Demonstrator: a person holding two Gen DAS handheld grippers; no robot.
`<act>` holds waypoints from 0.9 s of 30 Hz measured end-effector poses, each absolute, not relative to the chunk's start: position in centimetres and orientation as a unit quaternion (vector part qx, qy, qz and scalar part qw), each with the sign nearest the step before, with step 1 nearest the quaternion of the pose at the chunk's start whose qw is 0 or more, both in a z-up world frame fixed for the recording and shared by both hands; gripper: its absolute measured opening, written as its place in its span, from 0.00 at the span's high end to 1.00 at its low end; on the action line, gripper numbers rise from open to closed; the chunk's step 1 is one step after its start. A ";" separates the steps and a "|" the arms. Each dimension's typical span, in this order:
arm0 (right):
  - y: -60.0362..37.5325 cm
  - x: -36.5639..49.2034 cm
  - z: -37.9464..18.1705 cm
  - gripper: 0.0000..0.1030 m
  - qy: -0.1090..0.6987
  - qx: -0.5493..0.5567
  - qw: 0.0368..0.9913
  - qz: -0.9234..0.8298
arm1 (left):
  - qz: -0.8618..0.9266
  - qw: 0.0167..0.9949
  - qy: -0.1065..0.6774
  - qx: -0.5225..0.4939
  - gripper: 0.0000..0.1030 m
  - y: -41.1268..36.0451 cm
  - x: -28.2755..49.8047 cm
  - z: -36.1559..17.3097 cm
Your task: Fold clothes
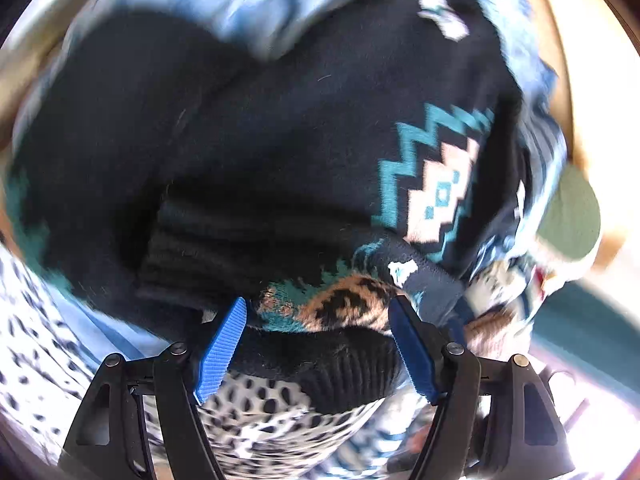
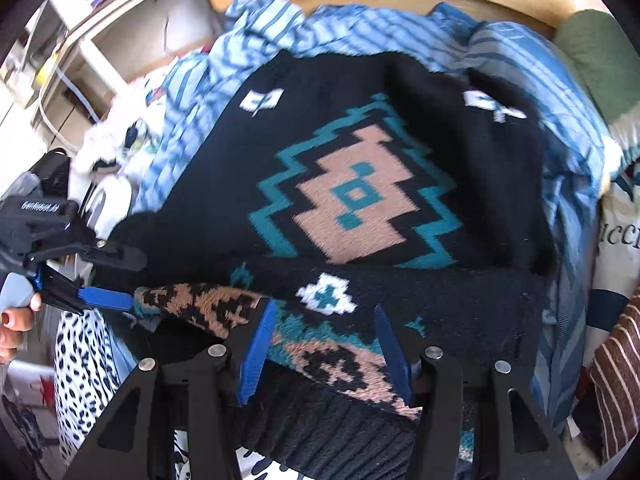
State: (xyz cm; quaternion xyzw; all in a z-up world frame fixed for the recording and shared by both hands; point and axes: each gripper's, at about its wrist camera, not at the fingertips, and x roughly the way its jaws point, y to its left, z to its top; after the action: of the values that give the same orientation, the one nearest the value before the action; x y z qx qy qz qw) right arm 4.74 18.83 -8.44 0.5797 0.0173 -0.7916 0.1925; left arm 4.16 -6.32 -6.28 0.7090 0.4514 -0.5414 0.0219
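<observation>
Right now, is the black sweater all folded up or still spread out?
Partly folded. The black sweater lies mostly spread on the striped bedding, but its patterned bottom edge is doubled over the body, between both hand-held grippers.

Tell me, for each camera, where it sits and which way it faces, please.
Left wrist: on the left gripper, looking along its open blue fingers at the black patterned sweater.
Right wrist: on the right gripper, facing the same sweater on striped bedding; left gripper and a hand show at left.
Shared: sweater, spotted cloth.
</observation>
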 end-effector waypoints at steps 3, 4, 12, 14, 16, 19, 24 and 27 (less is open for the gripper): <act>18.9 5.2 -8.6 0.46 0.023 0.580 0.193 -0.791 | -0.531 0.052 0.484 0.694 0.28 -7.4 5.4 -7.3; 19.1 5.3 -8.5 0.46 0.024 0.578 0.192 -0.793 | -0.530 0.057 0.489 0.691 0.28 -7.7 5.6 -7.4; 22.1 5.1 -7.9 0.45 -0.021 0.571 0.150 -0.807 | -0.521 0.098 0.527 0.664 0.28 -10.2 7.1 -8.4; 22.4 5.1 -7.7 0.45 -0.029 0.569 0.148 -0.809 | -0.519 0.108 0.537 0.656 0.29 -10.9 7.4 -8.6; 22.6 5.2 -7.5 0.45 -0.029 0.566 0.145 -0.811 | -0.523 0.108 0.539 0.651 0.42 -11.1 7.5 -8.6; 22.9 5.2 -7.2 0.45 -0.026 0.560 0.137 -0.817 | -0.540 0.095 0.531 0.646 0.71 -11.1 7.1 -8.1; 25.0 5.1 -6.4 0.45 -0.064 0.544 0.107 -0.830 | -0.602 0.048 0.513 0.610 0.92 -10.5 4.9 -4.9; 26.3 5.1 -5.3 0.45 -0.070 0.530 0.086 -0.840 | -0.662 -0.015 0.500 0.557 0.92 -9.5 3.2 -0.1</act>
State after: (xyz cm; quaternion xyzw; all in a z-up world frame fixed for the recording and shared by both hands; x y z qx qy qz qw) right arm 5.13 26.34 -5.28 0.5304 -0.0701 -0.8404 0.0860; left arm 3.19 -9.52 -0.09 0.5574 0.5003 -0.6624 -0.0150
